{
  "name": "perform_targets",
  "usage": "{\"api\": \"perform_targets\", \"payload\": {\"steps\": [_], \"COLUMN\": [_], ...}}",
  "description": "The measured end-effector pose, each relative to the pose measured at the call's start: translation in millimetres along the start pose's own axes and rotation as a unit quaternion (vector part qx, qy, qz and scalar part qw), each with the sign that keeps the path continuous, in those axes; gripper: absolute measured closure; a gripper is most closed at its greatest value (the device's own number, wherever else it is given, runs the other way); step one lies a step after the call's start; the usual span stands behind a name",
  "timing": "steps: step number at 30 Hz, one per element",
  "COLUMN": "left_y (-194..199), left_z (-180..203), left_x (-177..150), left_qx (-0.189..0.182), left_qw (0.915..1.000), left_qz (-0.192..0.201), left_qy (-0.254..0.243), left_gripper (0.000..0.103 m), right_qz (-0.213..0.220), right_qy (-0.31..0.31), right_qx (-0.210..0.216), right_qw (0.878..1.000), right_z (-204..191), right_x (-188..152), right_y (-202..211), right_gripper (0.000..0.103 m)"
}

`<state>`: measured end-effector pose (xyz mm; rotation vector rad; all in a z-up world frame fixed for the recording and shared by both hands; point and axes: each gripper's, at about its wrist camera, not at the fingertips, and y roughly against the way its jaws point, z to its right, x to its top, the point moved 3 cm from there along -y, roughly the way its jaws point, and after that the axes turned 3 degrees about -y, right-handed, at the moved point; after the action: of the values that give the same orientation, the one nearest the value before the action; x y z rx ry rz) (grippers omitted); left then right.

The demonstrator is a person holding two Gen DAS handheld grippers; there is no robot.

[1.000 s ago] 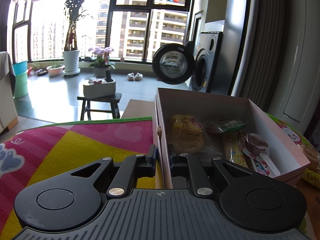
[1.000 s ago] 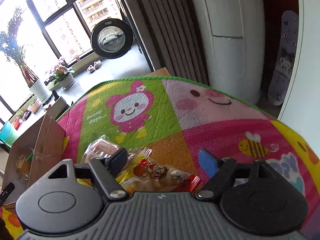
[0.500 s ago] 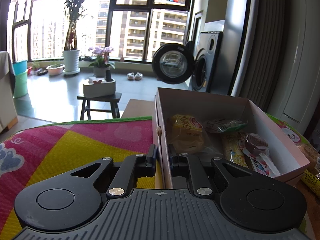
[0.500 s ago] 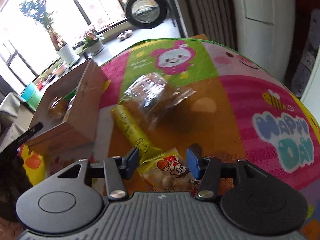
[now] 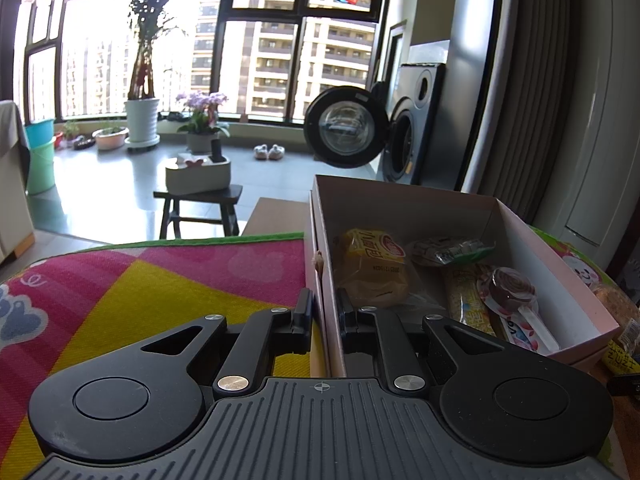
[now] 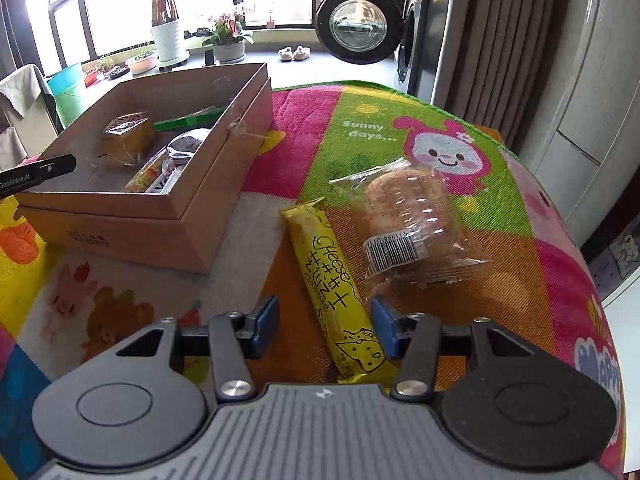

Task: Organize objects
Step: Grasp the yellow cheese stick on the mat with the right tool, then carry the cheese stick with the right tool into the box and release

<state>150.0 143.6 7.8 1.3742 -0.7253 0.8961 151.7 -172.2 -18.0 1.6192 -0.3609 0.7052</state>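
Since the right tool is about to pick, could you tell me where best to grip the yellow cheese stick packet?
Grip the yellow cheese stick packet across its narrow width near the lower end, coming from above. It lies flat and long on the mat, already between the open right tool fingers, clear of the bread bag.

daylight, bright | windows (image 5: 280, 40) blown out | fisheye-bent edges | sharp

A home's sunlit balcony room: ahead stand a washing machine (image 5: 404, 136) with open door, potted plants (image 5: 142, 120), slippers (image 5: 268, 152), tall windows (image 5: 280, 40) facing apartment towers.
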Motion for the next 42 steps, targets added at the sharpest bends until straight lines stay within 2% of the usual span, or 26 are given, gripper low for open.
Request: {"api": "perform_targets", "payload": {"steps": [1,3,6,12,15,17,21,30,31,32,33,36,39,42], "left_y": [0.1,-0.2,0.0,0.0,0.0,-0.1,-0.1,-0.2,-0.1,-0.2,-0.2,-1.3,-1.5,-1.6], "left_z": [0.1,-0.1,0.1,0.1,0.2,-0.3,0.3,0.2,0.5,0.1,0.5,-0.5,-0.2,-0.6], "left_x": [0.0,0.2,0.0,0.1,0.0,0.0,0.0,0.0,0.0,0.0,0.0,-1.1,-1.2,-1.3], "left_qx": [0.0,0.0,0.0,0.0,0.0,0.0,0.0,0.0,0.0,0.0,0.0,-0.001,-0.001,-0.001], "left_qw": [1.0,1.0,1.0,1.0,1.0,1.0,1.0,1.0,1.0,1.0,1.0,1.0,1.0,1.0], "left_qz": [0.0,0.0,0.0,0.0,0.0,0.0,0.0,0.0,0.0,0.0,0.0,-0.001,-0.001,-0.001], "left_qy": [0.0,0.0,0.0,0.0,0.0,0.0,0.0,0.0,0.0,0.0,0.0,0.001,0.001,0.001], "left_gripper": [0.089,0.089,0.089,0.089,0.089,0.089,0.089,0.089,0.089,0.089,0.089,0.089,0.089,0.089], "right_qz": [-0.001,-0.01,-0.019,-0.03,-0.047,-0.044,-0.023,-0.011,-0.013,-0.017,-0.023,-0.046,-0.07,-0.071], "right_qy": [-0.002,-0.007,-0.015,0.008,-0.007,-0.007,-0.006,0.002,0.01,0.018,0.025,0.042,0.082,0.087], "right_qx": [0.005,0.02,0.028,0.018,0.068,0.079,0.046,0.029,0.025,0.024,0.025,0.025,0.001,0.01], "right_qw": [1.0,1.0,0.999,0.999,0.997,0.996,0.999,1.0,1.0,0.999,0.999,0.998,0.994,0.994], "right_z": [-0.9,-3.4,-6.9,-19.3,-23.2,-27.3,-28.9,-38.7,-41.0,-43.1,-45.2,-48.2,-55.5,-61.0], "right_x": [-1.0,-4.9,-14.6,-41.2,-47.6,-47.5,-39.0,-21.9,-21.7,-22.1,-23.3,-31.6,-43.1,-41.5], "right_y": [2.3,9.1,19.8,38.9,49.6,53.7,48.8,19.8,20.0,21.2,23.7,33.4,48.4,75.3], "right_gripper": [0.07,0.079,0.079,0.079,0.079,0.078,0.066,0.065,0.065,0.07,0.079,0.079,0.082,0.082]}}
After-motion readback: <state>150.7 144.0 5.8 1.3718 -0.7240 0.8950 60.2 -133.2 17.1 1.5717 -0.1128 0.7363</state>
